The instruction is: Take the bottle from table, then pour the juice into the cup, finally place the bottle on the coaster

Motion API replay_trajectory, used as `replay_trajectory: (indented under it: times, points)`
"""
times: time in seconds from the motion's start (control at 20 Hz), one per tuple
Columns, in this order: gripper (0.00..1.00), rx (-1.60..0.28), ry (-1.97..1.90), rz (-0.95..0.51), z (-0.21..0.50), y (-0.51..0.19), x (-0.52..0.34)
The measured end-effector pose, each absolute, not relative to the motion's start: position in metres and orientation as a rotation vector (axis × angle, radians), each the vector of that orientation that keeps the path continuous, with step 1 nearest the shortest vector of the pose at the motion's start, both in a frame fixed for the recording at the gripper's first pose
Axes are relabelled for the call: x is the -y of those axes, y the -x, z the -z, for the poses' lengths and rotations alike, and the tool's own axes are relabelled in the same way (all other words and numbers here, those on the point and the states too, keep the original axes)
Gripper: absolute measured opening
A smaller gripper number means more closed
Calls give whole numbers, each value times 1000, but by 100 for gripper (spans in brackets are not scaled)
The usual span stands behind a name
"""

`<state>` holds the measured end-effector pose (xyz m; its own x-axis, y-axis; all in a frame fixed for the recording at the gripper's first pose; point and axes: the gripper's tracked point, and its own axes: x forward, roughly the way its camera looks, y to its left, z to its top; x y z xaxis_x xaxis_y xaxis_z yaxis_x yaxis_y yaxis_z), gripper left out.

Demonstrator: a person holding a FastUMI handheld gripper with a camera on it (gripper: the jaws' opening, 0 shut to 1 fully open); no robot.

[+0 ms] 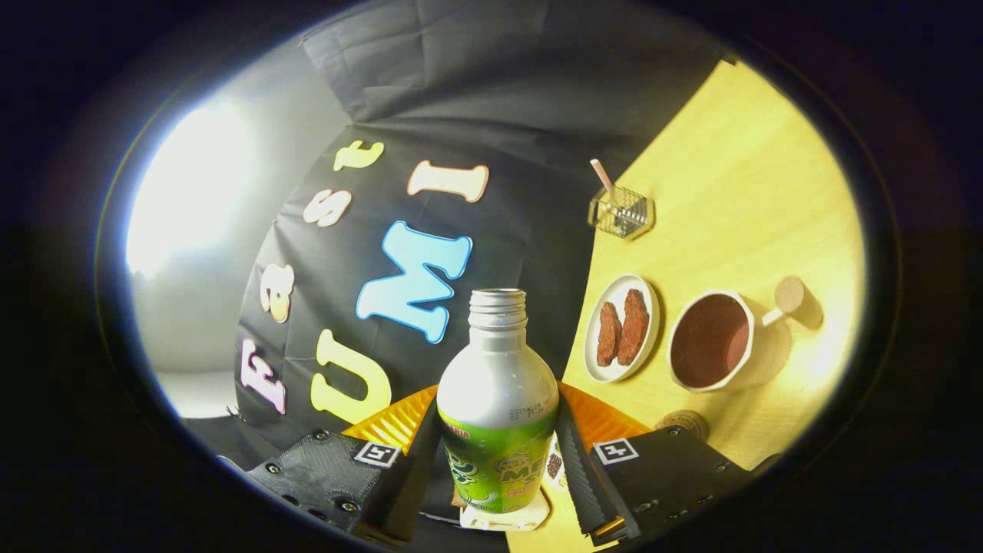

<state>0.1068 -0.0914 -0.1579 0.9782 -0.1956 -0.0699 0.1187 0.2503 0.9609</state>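
Your gripper (499,461) is clamped on the bottle (498,399), both fingers pressing its green-labelled body from either side. The bottle is uncapped, its threaded neck pointing ahead of the fingers, and the whole view is rolled so the wooden table (737,200) stands to the right of the bottle. Near the right finger, the round coaster (682,424) lies on the table. Just beyond it sits the white cup (710,340) with a handle, dark liquid inside. Beside the cup is a white plate (622,329) with two brown pieces. Farther off stands a wire holder (620,213) with a stick in it.
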Motion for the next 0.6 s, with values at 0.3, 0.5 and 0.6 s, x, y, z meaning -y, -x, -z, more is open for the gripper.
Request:
replay_trajectory:
  times: [0.3,0.5,0.6]
  points:
    - [76,54,-1084,193,140,-111,84]
    - [76,53,-913,186,126,-115,80]
    - [76,46,-804,188,120,-117,79]
